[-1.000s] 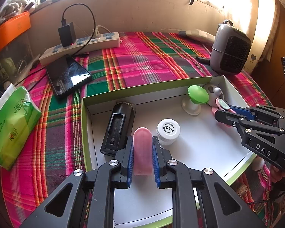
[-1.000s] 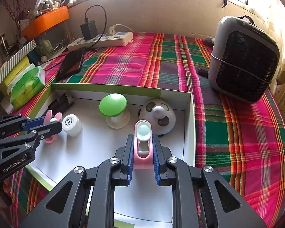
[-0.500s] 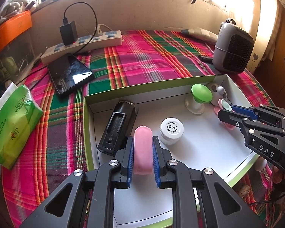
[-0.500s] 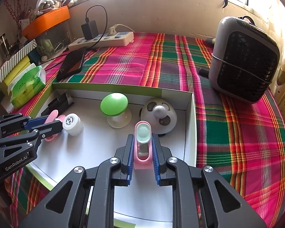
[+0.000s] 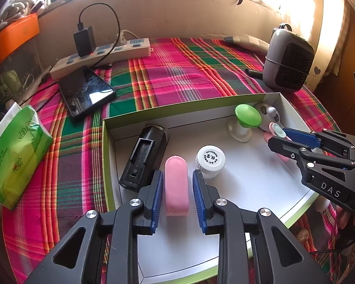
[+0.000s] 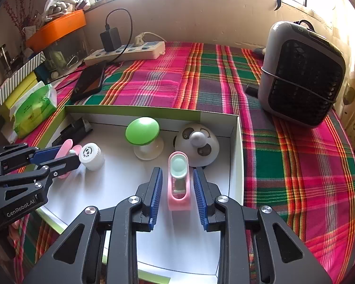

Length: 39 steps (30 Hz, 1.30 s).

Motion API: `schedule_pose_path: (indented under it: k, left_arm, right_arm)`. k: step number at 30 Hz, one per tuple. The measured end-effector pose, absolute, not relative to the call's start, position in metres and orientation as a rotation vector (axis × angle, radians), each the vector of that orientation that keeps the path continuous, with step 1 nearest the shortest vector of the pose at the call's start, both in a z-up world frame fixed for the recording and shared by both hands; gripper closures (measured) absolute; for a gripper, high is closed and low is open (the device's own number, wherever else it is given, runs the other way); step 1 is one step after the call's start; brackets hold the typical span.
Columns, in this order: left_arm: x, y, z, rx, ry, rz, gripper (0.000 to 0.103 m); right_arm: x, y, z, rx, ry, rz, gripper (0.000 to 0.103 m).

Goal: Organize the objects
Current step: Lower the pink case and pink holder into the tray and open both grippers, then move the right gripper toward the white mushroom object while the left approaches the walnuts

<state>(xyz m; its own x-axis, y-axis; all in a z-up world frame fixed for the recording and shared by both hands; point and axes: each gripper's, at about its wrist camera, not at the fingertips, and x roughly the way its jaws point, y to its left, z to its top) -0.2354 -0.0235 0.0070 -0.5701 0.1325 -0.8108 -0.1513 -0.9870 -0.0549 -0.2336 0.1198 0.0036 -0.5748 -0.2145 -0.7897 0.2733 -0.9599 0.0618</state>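
From my left camera I see the left gripper (image 5: 177, 189) over the box (image 5: 189, 105), its jaws opening, with the pink case (image 5: 176, 184) lying on the white floor between the blue pads (image 5: 158, 189); there are slim gaps on both sides, so nothing is pinched. Just left of the case lies a black holder (image 5: 144, 156), and just right of it stands a white cap (image 5: 210, 158). My right camera shows the right gripper (image 6: 177, 189) also opening, the pink clip (image 6: 178, 182) with its mint top lying between the pads and free of them, close to the box's right wall. Beyond the clip sit a green knob (image 6: 143, 133) on a white stem and a white dome (image 6: 196, 144), near the far right corner. The box, green outside and white inside, rests on a plaid cloth (image 6: 295, 165) of pink, green and red that covers the whole surface. On the cloth, a grey fan (image 6: 300, 73) stands to the right, a power strip (image 5: 101, 56) with a black charger runs along the back, a dark phone (image 5: 86, 92) lies before it, and a green tissue pack (image 5: 14, 156) lies at the left. A tan wall closes the back under bright windows, and an orange bin (image 6: 59, 27) sits on clutter in the left corner.
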Motion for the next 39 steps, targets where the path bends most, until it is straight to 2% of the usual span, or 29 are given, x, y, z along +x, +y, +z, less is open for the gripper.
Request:
schedule_pose_path:
  k: [11, 39]
  left_arm:
    - [-0.229, -0.023, 0.011, -1.351, 0.02, 2.654, 0.077]
    - [-0.174, -0.023, 0.043, -1.228, -0.015, 2.69, 0.076]
  right_arm:
    - [-0.228, 0.12, 0.007, 1.257, 0.085, -2.573, 0.07]
    - [-0.182, 0.128, 0.03, 1.178, 0.039, -2.632, 0.07]
